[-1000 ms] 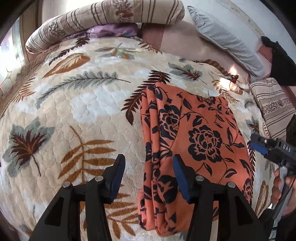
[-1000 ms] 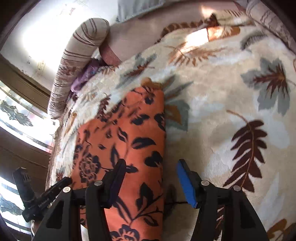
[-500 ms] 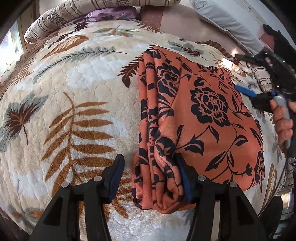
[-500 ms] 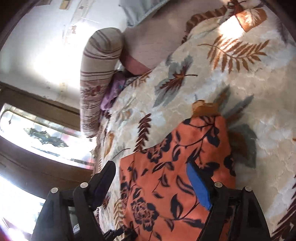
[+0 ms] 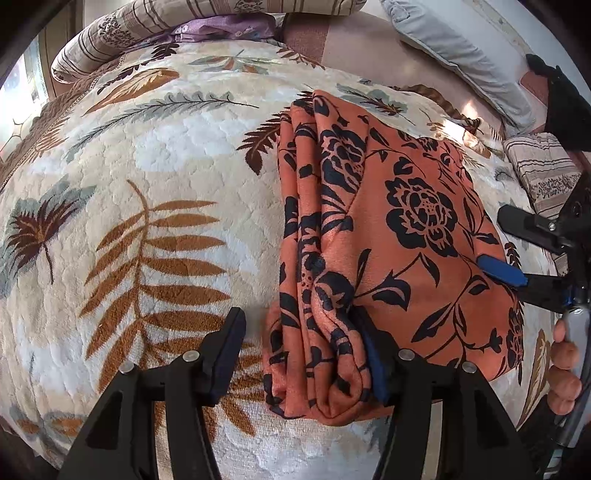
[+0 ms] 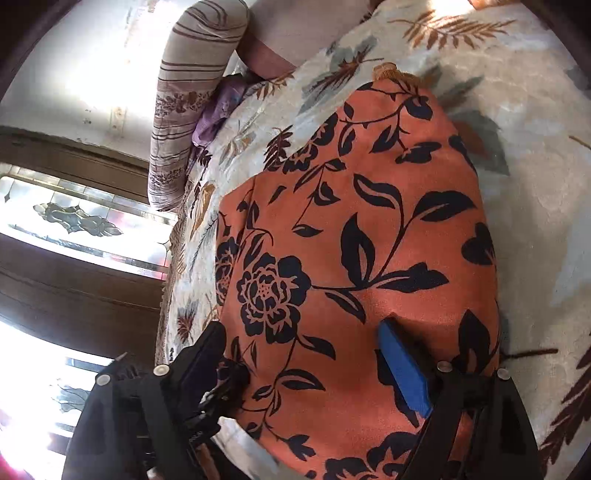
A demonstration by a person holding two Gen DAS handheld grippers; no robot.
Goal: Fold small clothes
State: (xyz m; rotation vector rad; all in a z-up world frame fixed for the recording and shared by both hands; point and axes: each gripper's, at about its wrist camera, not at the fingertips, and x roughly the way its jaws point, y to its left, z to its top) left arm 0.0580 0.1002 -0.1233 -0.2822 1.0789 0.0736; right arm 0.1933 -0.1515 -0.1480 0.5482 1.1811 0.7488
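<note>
An orange cloth with black flowers lies folded on the leaf-patterned blanket. Its bunched left edge runs toward me. My left gripper straddles the near end of that bunched edge. Its jaws are opening: the right pad touches the fabric, while the left finger stands apart over the blanket. My right gripper reaches in over the cloth's right side, held by a hand. In the right wrist view the right gripper hovers over the cloth, jaws opening, gripping nothing.
A striped bolster and a purple cloth lie at the head of the bed. A grey pillow, a dark object and a folded striped piece sit at the right. A window is beside the bed.
My left gripper came down onto the cloth's near bunched edge, which now lies between its jaws. My right gripper swung from the cloth's right border over its middle, and its jaws widened.
</note>
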